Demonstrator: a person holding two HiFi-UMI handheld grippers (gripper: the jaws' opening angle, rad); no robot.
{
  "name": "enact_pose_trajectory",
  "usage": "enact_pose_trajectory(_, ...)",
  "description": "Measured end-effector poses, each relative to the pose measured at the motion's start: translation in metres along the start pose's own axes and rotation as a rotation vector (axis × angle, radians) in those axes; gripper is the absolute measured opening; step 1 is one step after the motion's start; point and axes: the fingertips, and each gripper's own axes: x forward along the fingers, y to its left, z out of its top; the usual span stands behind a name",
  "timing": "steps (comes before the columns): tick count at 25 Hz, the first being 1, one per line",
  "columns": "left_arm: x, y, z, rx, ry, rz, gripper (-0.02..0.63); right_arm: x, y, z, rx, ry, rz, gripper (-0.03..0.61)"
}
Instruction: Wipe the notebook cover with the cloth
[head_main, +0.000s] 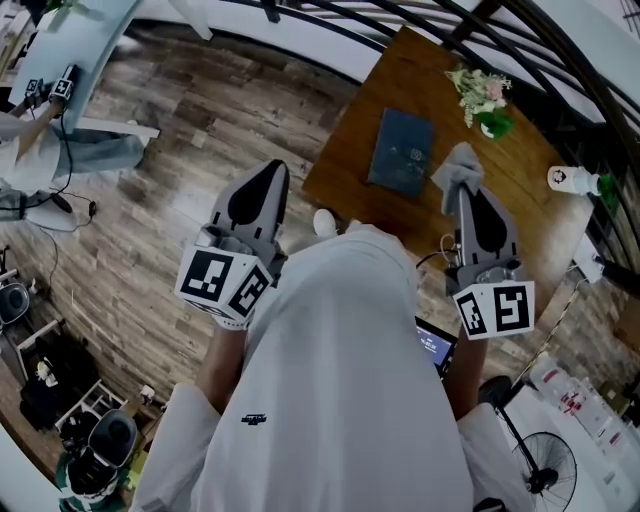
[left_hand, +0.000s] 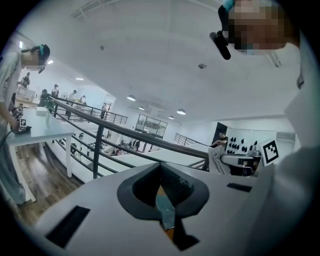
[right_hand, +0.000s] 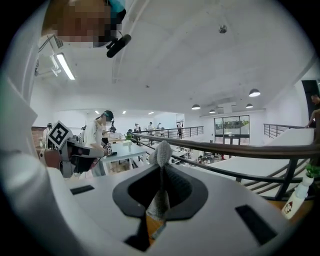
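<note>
The person is wearing a white short-sleeved shirt (head_main: 340, 380) bearing a small dark logo (head_main: 253, 419), its loose sleeves (head_main: 168, 448) ending above the elbows. The left gripper (head_main: 272, 172) and the right gripper (head_main: 463, 192) are both showing pale grey, wedge-shaped shells that taper toward the tips, each with a black teardrop-shaped panel on top. At the rear, each is carrying a white marker cube (head_main: 222, 281) printed with bold black square patterns. Seen from its own camera, each shell is showing a dark spade-shaped recess (left_hand: 162, 192) flanked by black rectangular slots (left_hand: 70, 226).
</note>
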Motion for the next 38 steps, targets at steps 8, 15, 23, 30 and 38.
enact_pose_trajectory(8, -0.003, -0.004, 0.017, 0.038, -0.031, 0.000, 0.020, -0.001, 0.005, 0.000, 0.024, -0.045, -0.006, 0.031)
enact_pose_trajectory(15, 0.001, -0.020, 0.018, 0.057, -0.030, -0.031, 0.020, -0.010, 0.010, -0.002, 0.052, -0.058, -0.018, 0.031)
enact_pose_trajectory(23, 0.007, -0.030, 0.018, 0.067, -0.034, -0.055, 0.020, -0.022, 0.009, 0.006, 0.056, -0.083, -0.050, 0.028)
enact_pose_trajectory(30, 0.005, -0.038, 0.013, 0.058, -0.024, -0.071, 0.020, -0.024, 0.016, 0.004, 0.043, -0.072, -0.026, 0.028)
enact_pose_trajectory(38, 0.005, -0.046, 0.008, 0.059, -0.018, -0.076, 0.020, -0.024, 0.017, 0.004, 0.059, -0.088, -0.024, 0.028)
